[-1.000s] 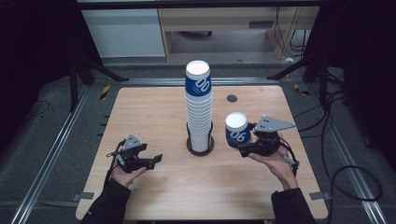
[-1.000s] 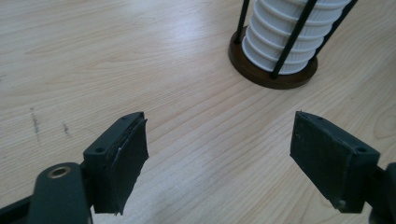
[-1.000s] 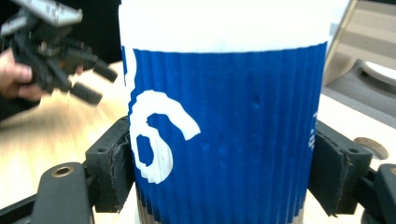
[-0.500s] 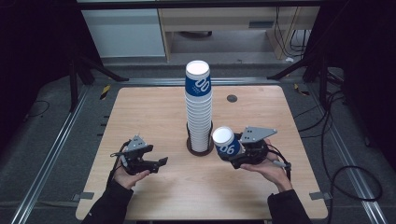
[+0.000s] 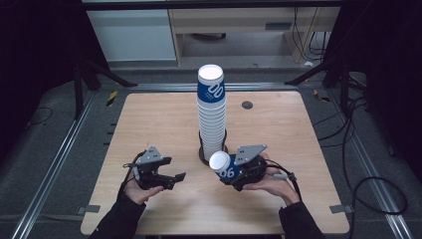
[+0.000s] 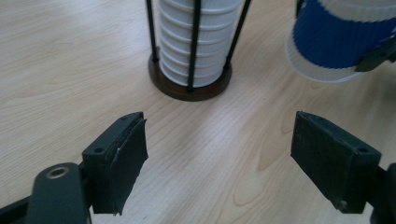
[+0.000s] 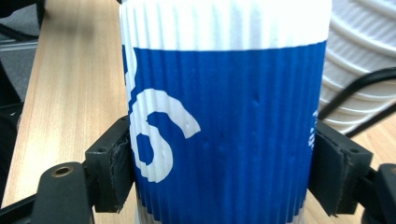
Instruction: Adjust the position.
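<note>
Progress looks like an early stage of unstacking, judging by how tall the pile is. Starting at the left, the left gripper [image 5: 176, 176] hangs just above the light wooden table [image 5: 149, 119] with its black jaws spread wide and nothing between them; in the left gripper view they frame bare wood in front of the holder. At the centre stands the tall stack of ribbed blue-and-white paper cups [image 5: 211, 114], upright in its round dark-based wire holder [image 5: 205, 155]. Just right of the holder's base, the right gripper [image 5: 230, 173] pinches one ribbed blue-and-white paper cup [image 5: 225, 167] across its blue band, tilted, white end toward the stack, held off the table. That one cup is out; setting it down and taking the many others remains. Open wood lies wide on both sides, while the table's near edge sits close under both hands.
</note>
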